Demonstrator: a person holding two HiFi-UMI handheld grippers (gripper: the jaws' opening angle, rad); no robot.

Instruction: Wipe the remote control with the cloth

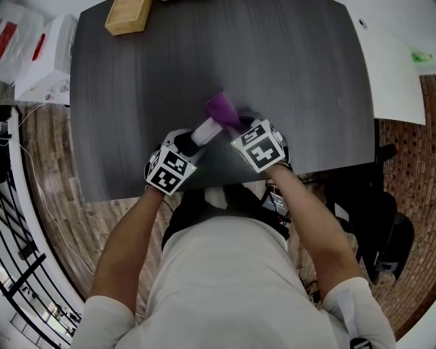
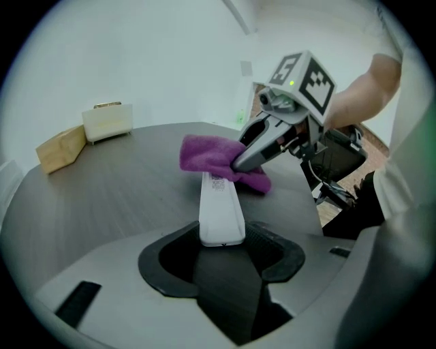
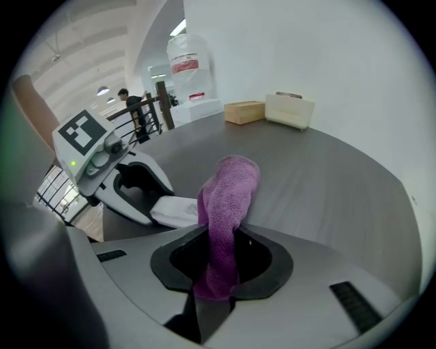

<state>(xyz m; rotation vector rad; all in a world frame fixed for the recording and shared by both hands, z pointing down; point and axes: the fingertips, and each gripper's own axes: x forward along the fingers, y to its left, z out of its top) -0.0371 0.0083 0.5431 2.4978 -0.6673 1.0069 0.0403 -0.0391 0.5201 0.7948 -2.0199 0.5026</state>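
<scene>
The left gripper [image 2: 221,251] has its jaws clamped on one end of the remote [image 2: 221,210]. The remote is white and sticks out straight from the jaws, over the table [image 1: 136,88], close to the near edge and about halfway along it. I think it is held by the end so most of it is bare and easy to wipe, and so it cannot slide away.

The right gripper [image 3: 221,264] has its jaws shut tight on the cloth [image 3: 228,198]. The cloth is purple. One bunch of it hangs out past the jaws, and that loose part lies on the far end of the remote. I think it is pinched low down so a soft lump is free to rub with. The two grippers point at each other, tip near tip, so one can hold and the other can wipe.

A brown block [image 1: 128,15] sits at the far left corner of the table, and a pale box [image 3: 289,109] is beside it. They are well away from the work, out of the way.

The remote has a small label [image 2: 217,183] with tiny print on it, too small to read. A big water bottle [image 3: 185,63] behind the table has a red label, also too small to read. The cube on each gripper has black and white squares, not words.
</scene>
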